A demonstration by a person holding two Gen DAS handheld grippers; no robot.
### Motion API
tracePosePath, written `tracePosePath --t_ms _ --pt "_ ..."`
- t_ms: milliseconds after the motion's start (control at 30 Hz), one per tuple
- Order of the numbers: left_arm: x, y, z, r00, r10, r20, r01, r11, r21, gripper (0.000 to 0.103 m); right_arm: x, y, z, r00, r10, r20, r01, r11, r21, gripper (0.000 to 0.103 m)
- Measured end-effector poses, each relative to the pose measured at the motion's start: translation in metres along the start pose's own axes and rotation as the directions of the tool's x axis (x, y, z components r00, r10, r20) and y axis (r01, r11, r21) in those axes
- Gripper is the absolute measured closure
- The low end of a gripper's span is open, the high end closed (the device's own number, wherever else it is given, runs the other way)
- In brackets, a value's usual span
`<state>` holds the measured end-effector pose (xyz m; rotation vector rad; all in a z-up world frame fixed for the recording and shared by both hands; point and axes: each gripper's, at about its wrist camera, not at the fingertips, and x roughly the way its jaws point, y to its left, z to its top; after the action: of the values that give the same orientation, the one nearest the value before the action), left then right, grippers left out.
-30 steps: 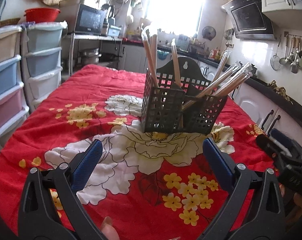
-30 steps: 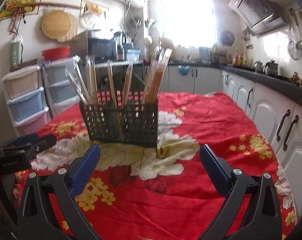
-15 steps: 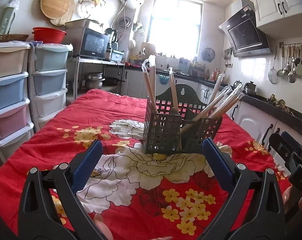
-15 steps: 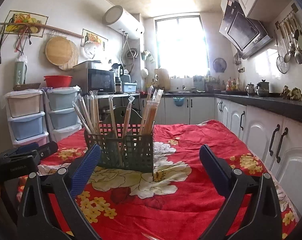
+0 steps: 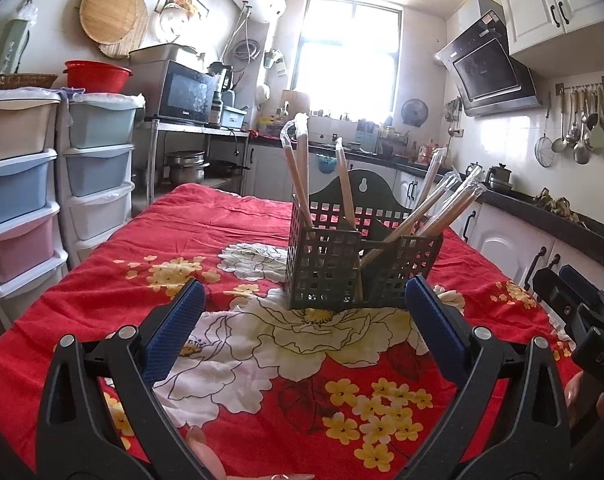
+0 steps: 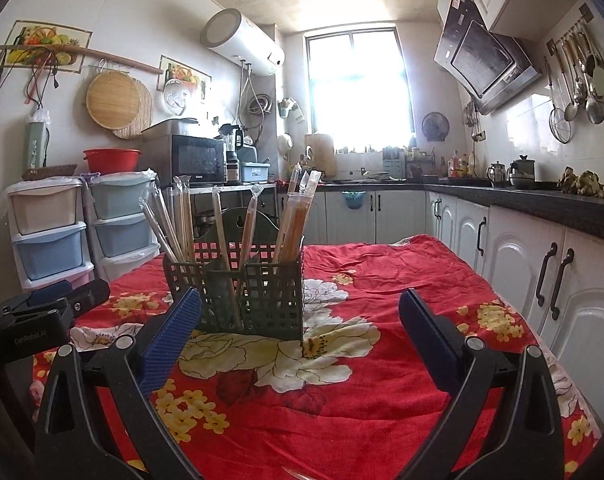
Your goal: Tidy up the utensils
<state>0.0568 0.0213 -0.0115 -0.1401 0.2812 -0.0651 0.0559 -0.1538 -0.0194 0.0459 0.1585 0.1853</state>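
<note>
Cloth (image 5: 230, 216): red, floral, covers the table.
Caddy (image 5: 334, 268): mid-table, holds wrapped chopsticks (image 6: 298, 216).
Left gripper (image 5: 302, 320): jaws apart, empty.
Right gripper (image 6: 300, 324): jaws apart, empty.
Room: kitchen, drawers (image 5: 98, 176) left, cabinets (image 6: 514, 264) right.

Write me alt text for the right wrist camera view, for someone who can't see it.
A dark green mesh utensil holder packed with plastic-wrapped chopsticks stands on a table under a red floral cloth, seen between the open, empty blue-padded fingers of the right claw. The left claw shows at the left edge, in a sunlit kitchen.
</note>
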Motion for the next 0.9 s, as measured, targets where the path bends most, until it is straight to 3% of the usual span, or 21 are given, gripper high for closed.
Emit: tracePosePath --t_ms 900 --pt "-0.0025 -0.0022 -0.0002 1.0 -0.005 0.011 0.005 1.0 0.015 0.011 -0.0019 -0.0014 -0.0019 1.0 -0.004 0.002 0.004 1.0 0.004 0.006"
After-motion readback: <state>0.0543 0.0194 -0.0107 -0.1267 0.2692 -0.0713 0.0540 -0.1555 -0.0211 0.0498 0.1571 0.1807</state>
